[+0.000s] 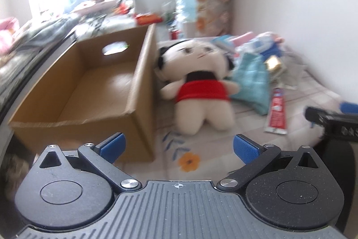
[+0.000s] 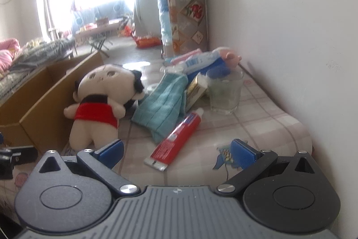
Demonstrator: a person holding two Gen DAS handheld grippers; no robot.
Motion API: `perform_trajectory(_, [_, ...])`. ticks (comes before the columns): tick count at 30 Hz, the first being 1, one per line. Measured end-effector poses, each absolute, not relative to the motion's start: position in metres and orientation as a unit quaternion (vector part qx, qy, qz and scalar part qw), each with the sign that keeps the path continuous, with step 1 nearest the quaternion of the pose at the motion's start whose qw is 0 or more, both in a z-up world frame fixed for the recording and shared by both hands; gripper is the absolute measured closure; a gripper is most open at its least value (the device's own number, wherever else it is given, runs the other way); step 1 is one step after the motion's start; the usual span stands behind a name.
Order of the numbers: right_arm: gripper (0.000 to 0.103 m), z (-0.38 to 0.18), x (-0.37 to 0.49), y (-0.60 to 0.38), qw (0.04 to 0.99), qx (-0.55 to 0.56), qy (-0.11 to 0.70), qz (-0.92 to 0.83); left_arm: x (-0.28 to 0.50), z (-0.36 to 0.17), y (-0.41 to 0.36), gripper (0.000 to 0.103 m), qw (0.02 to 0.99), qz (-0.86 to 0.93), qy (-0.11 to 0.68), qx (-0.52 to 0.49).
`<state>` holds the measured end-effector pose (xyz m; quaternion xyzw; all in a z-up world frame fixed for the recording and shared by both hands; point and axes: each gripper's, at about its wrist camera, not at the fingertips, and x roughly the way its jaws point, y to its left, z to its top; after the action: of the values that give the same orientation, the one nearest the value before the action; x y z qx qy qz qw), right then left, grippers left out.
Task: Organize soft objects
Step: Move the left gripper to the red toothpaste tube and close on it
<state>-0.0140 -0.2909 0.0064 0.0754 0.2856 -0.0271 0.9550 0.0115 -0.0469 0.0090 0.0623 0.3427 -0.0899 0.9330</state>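
Right up against the outer wall of the cardboard box (image 1: 89, 86) is where your main target sits: the plush doll (image 1: 199, 82) in the red skirt, leaning on the box side with its head toward the far end of the box and its stubby legs pointing back at you. So its long axis runs pretty much straight away from both grippers, along the box wall.

Your left gripper (image 1: 177, 147) has its jaws spread wide with nothing between the blue pads, and the doll is just ahead of it, a touch to the right of centre. Your right gripper (image 2: 176, 150) is open and empty too, but from there the doll (image 2: 100, 100) sits off to the left, hard by the box (image 2: 42, 104), with the red toothpaste tube (image 2: 176, 140) lying closer in front of it. I'd say the left one is the nearer and better lined-up choice for the doll.

The box looks empty inside, so nothing seems sorted yet. The teal cloth (image 2: 163, 104) is the other soft thing, on the side of the doll away from the box, with the glass (image 2: 226, 93) further out that way. The left view is blurry, so fine detail on the doll is hard to read.
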Motion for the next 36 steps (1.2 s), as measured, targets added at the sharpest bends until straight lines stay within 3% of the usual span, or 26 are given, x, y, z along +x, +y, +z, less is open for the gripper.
perform_trajectory(9, [0.000,0.005,0.000,-0.328,0.972,0.082,0.218,-0.013,0.034,0.012,-0.083,0.000,0.915,-0.224,0.333,0.035])
perform_trajectory(11, [0.000,0.001,0.006,-0.339,0.972,0.093,0.217,-0.012,0.039,0.010,-0.097,0.004,0.909,-0.245,0.336,0.039])
perform_trajectory(15, [0.010,-0.008,0.019,-0.361,0.965,0.130,0.230,0.002,0.049,0.007,-0.131,0.009,0.893,-0.284,0.343,0.066])
perform_trajectory(18, [0.023,-0.015,0.029,-0.373,0.957,0.153,0.245,0.011,0.060,0.000,-0.154,0.021,0.881,-0.312,0.348,0.078])
perform_trajectory(23, [0.033,-0.028,0.038,-0.387,0.950,0.176,0.259,0.013,0.081,-0.016,-0.191,0.045,0.863,-0.337,0.361,0.106])
perform_trajectory(34, [0.046,-0.055,0.042,-0.412,0.939,0.211,0.272,-0.015,0.126,-0.058,-0.247,0.073,0.833,-0.310,0.423,0.175])
perform_trajectory(36, [0.048,-0.056,0.041,-0.413,0.939,0.211,0.272,-0.018,0.126,-0.060,-0.247,0.074,0.839,-0.297,0.418,0.182])
